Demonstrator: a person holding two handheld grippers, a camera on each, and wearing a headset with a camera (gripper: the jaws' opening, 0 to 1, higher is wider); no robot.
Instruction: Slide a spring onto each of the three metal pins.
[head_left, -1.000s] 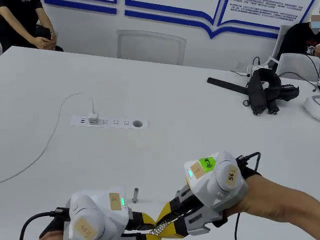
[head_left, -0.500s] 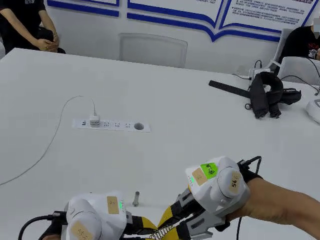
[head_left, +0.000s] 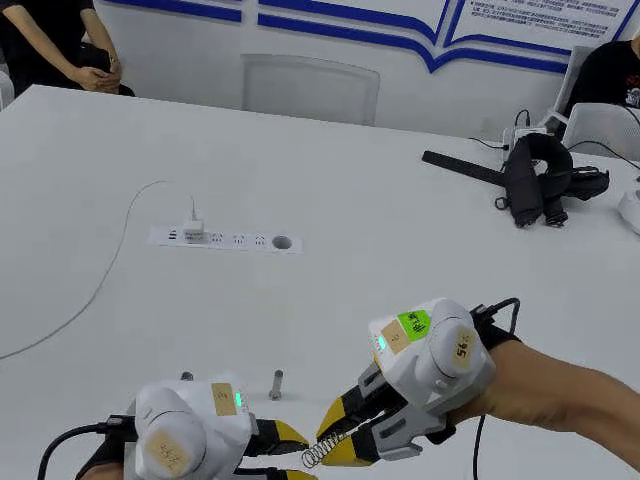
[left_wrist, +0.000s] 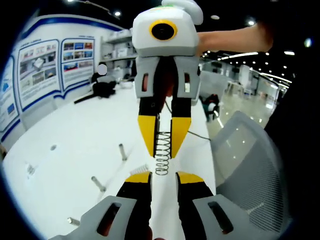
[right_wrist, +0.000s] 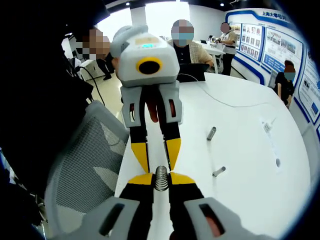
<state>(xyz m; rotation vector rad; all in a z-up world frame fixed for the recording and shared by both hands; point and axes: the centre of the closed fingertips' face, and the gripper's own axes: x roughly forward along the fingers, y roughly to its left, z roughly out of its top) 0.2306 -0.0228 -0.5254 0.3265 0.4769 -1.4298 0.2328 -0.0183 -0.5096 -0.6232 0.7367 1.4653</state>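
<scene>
While just off left gripper (left_wrist: 163, 176), spring (left_wrist: 162, 150) between jaws of right gripper (right_wrist: 160, 181)

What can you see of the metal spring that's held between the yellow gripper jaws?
The silvery metal coil spring is a slim, open-wound wire helix, looking undeformed. The right hand-held gripper grips it near one end between its yellow jaw tips, above the white table. The spring juts straight out, its free end reaching the parted yellow jaw tips of the left hand-held gripper; whether it touches them is unclear.
</scene>
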